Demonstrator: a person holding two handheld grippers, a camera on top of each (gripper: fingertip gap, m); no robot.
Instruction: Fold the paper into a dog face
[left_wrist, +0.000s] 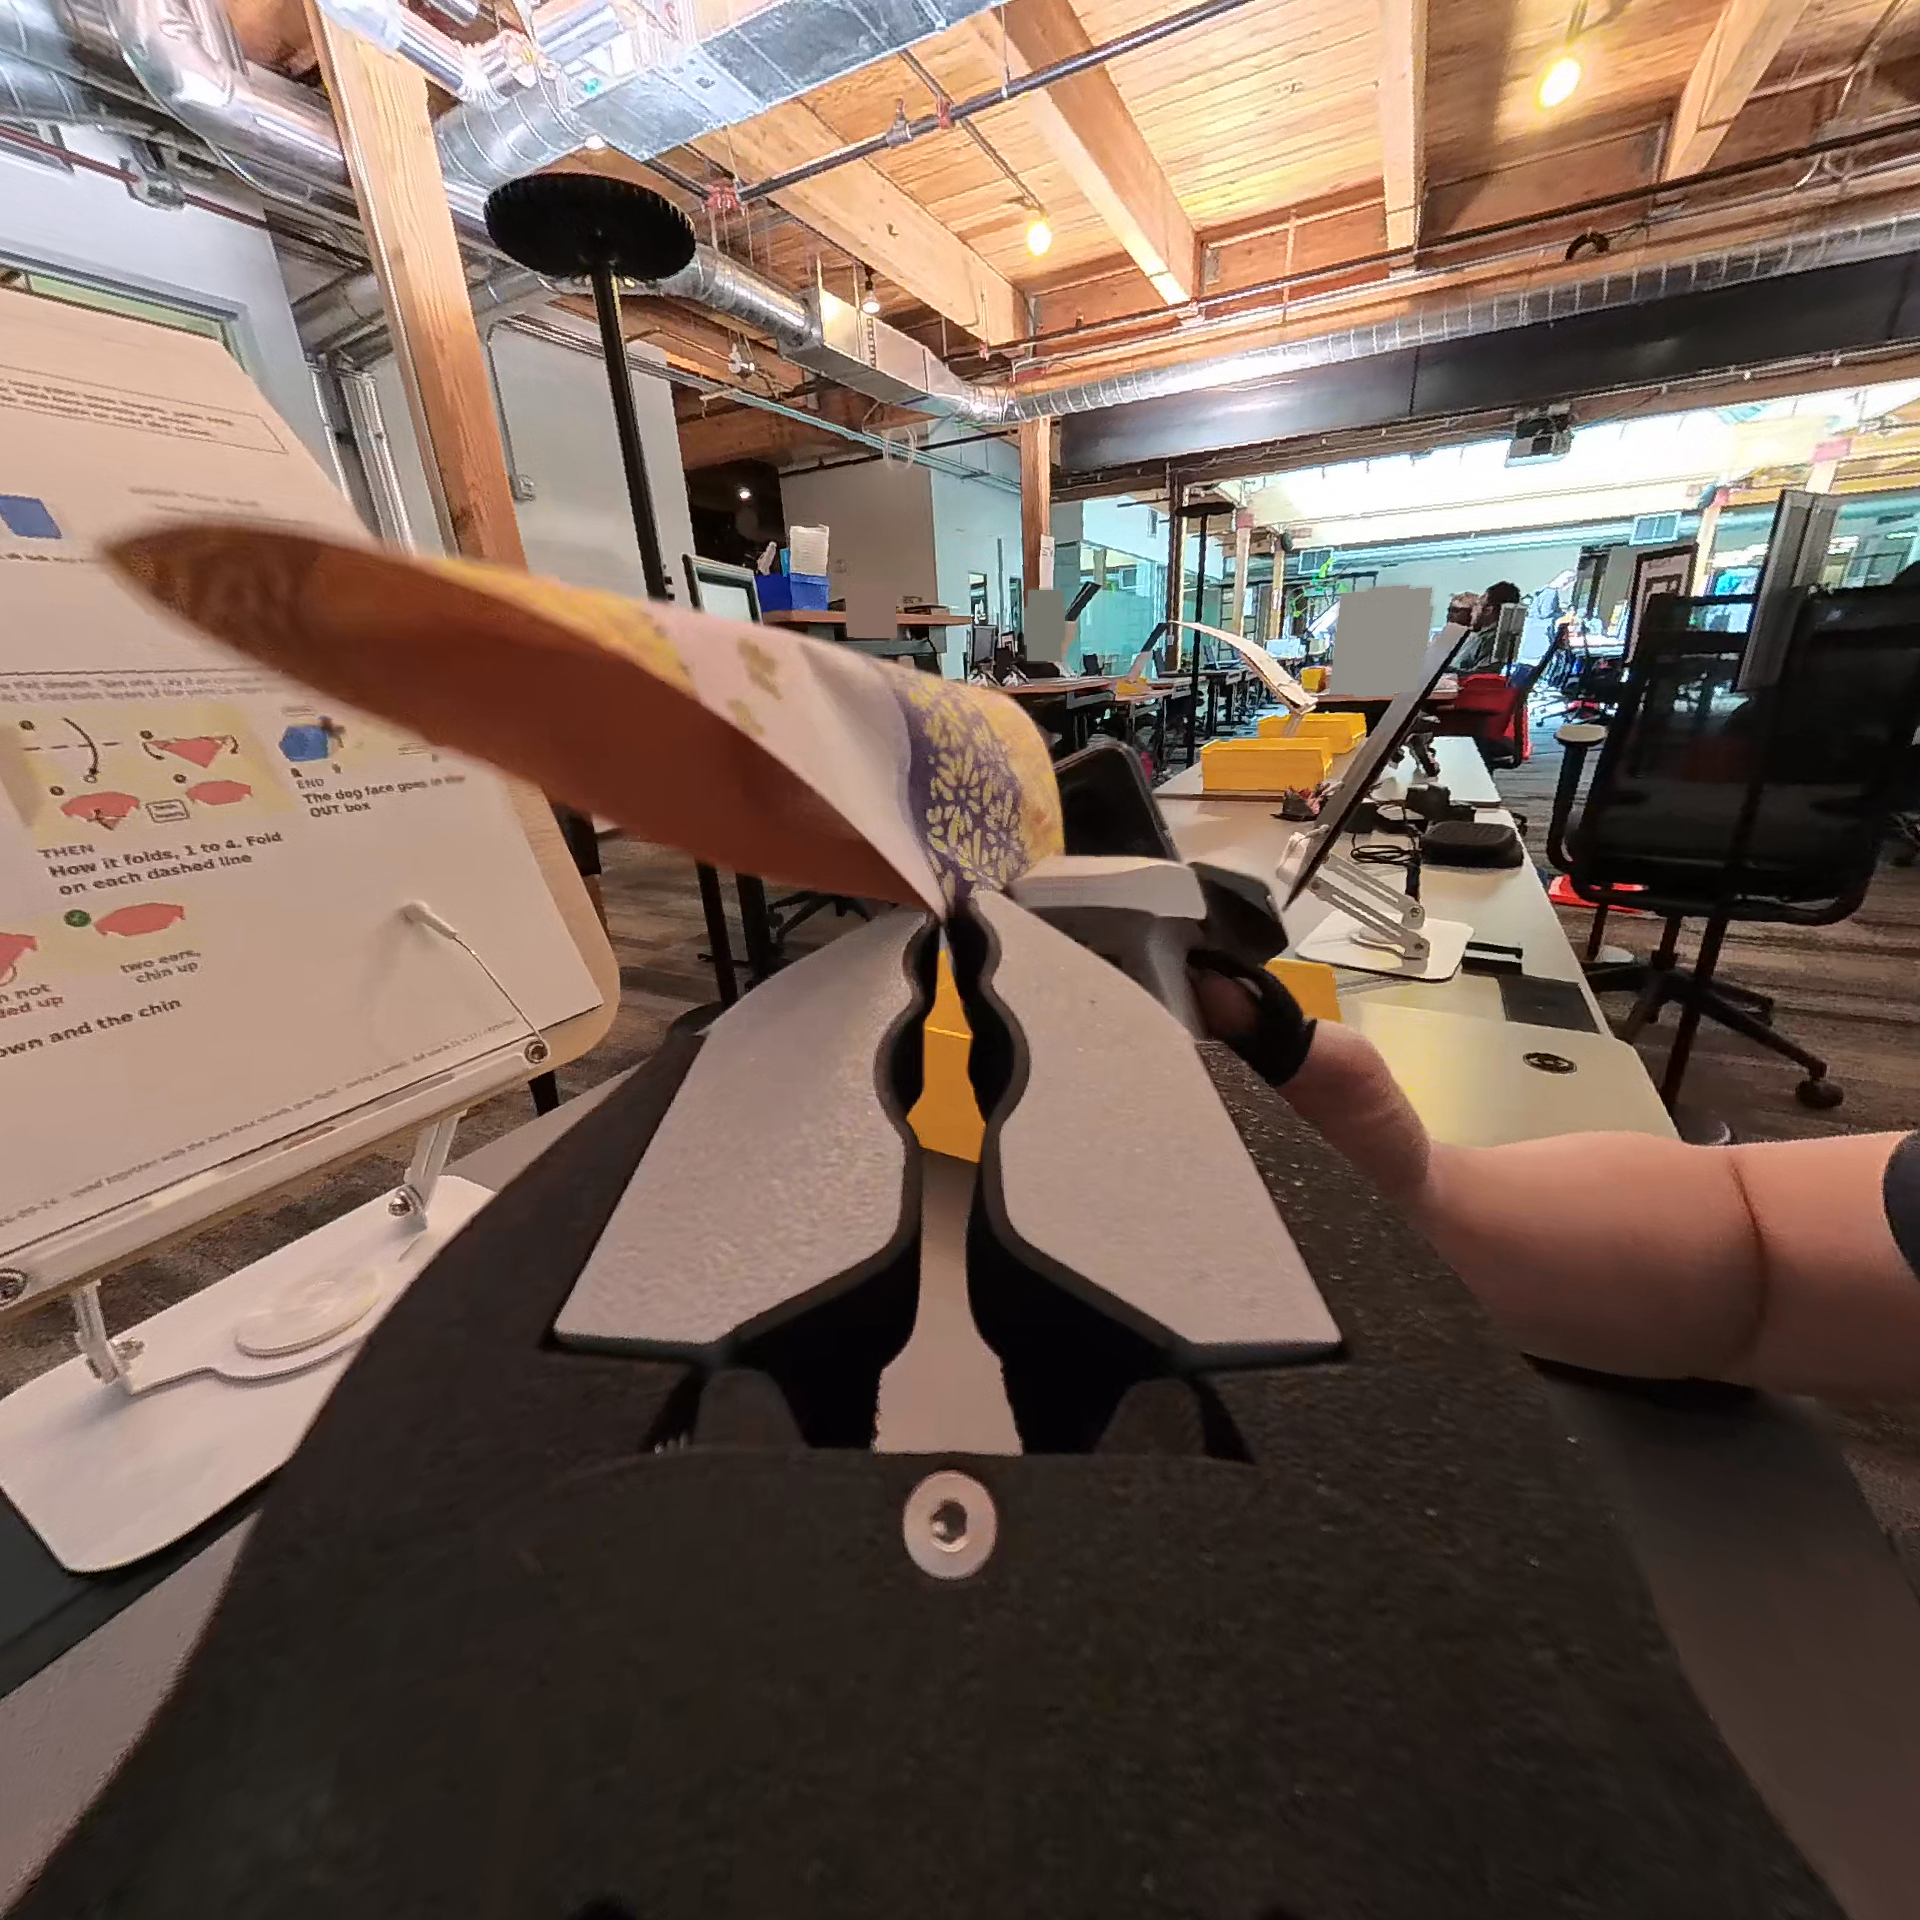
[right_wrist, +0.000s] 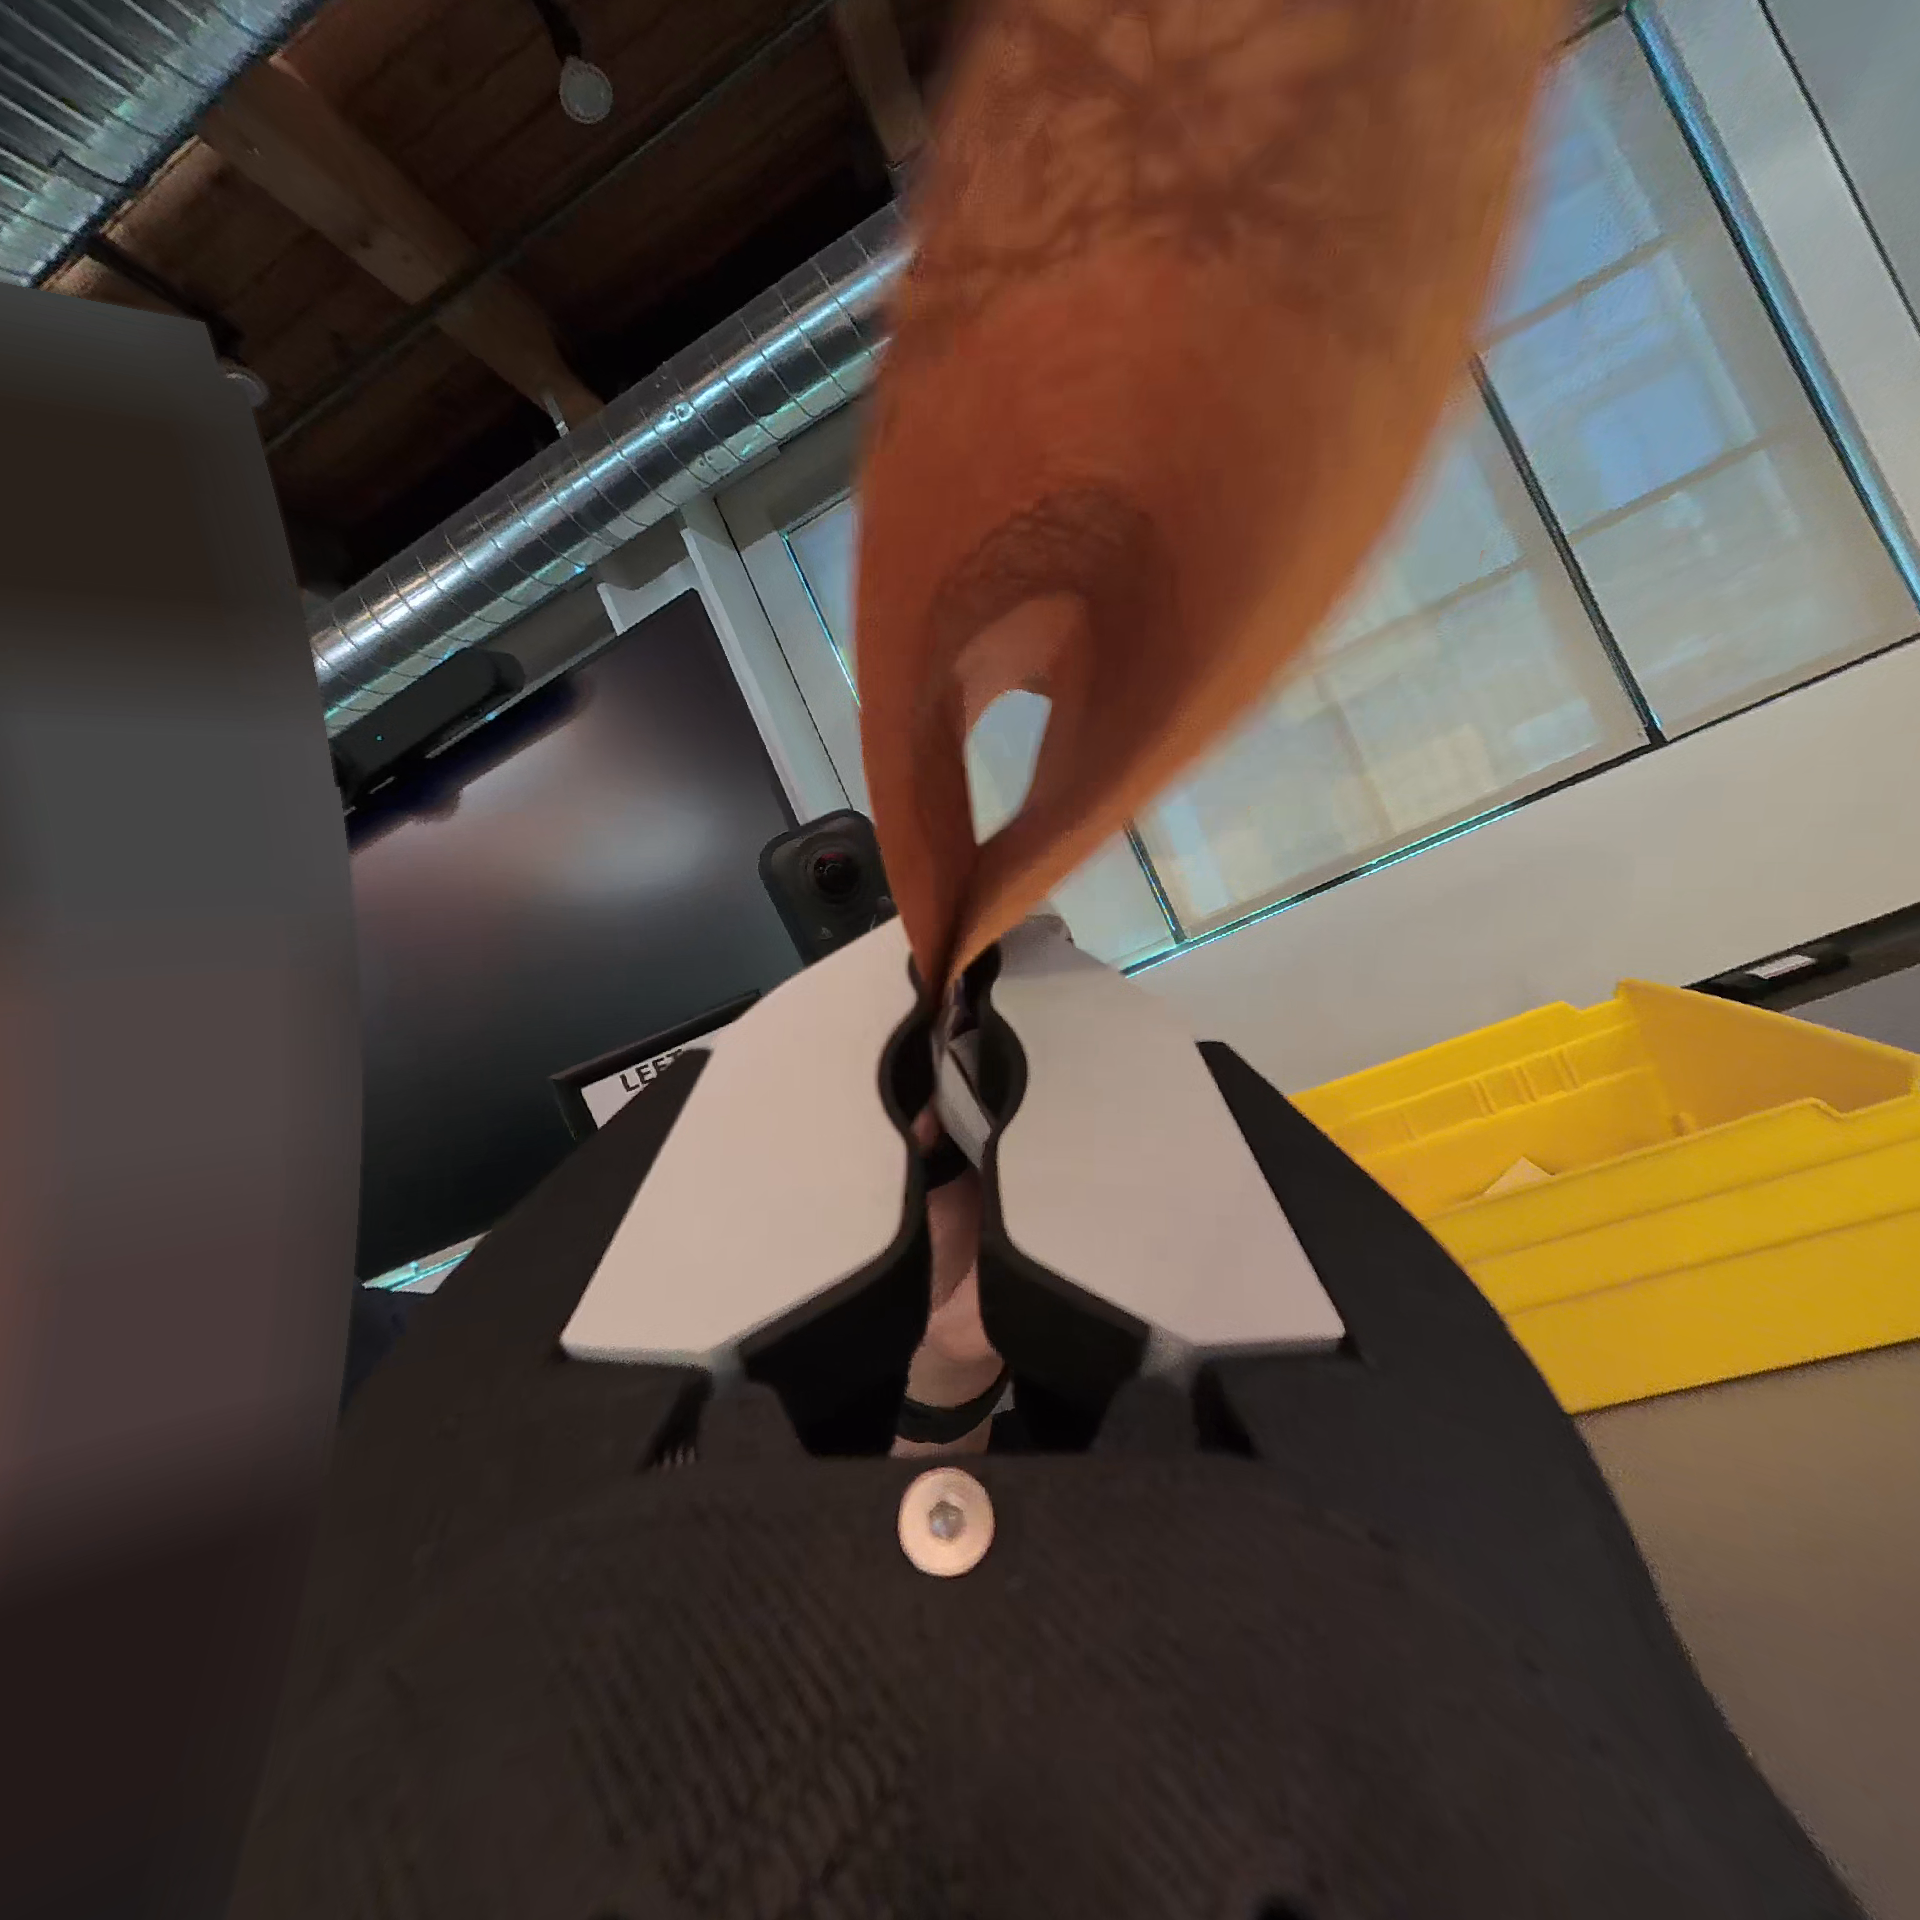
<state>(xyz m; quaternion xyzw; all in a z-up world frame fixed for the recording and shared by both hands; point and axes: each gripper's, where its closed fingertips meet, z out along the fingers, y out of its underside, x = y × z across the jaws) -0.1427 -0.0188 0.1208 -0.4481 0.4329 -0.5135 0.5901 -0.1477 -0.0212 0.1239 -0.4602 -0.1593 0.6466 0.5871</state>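
Paper (left_wrist: 582, 717) hangs in the air, pinched at one spot by both grippers, well above the table (left_wrist: 1455, 1070). Its inner side is orange-brown; the outer side shows white, yellow and purple flower print. The left gripper (left_wrist: 948, 925) has its jaws pressed together on the sheet's edge at the very tips, and the sheet curls up and away to the left from there. The right gripper (right_wrist: 954, 966) also has its jaws closed on the paper, which rises from the tips as a doubled, looped fold. In the left wrist view the right gripper's grey fingers (left_wrist: 1117, 894) sit just right of the pinch point, with the person's hand (left_wrist: 1340, 1091) behind them.

Left of the paper stands an instruction board (left_wrist: 260, 831) on a white stand. Below and beyond the paper, yellow bins (left_wrist: 1268, 764) lie on the long pale table; another yellow bin (right_wrist: 1621, 1174) shows in the right wrist view. Farther off are a black office chair (left_wrist: 1714, 831), a black floor lamp (left_wrist: 592, 223), wooden ceiling beams and silver ducts. A small camera (right_wrist: 831, 883) and a dark screen (right_wrist: 582, 831) stand behind the paper in the right wrist view.
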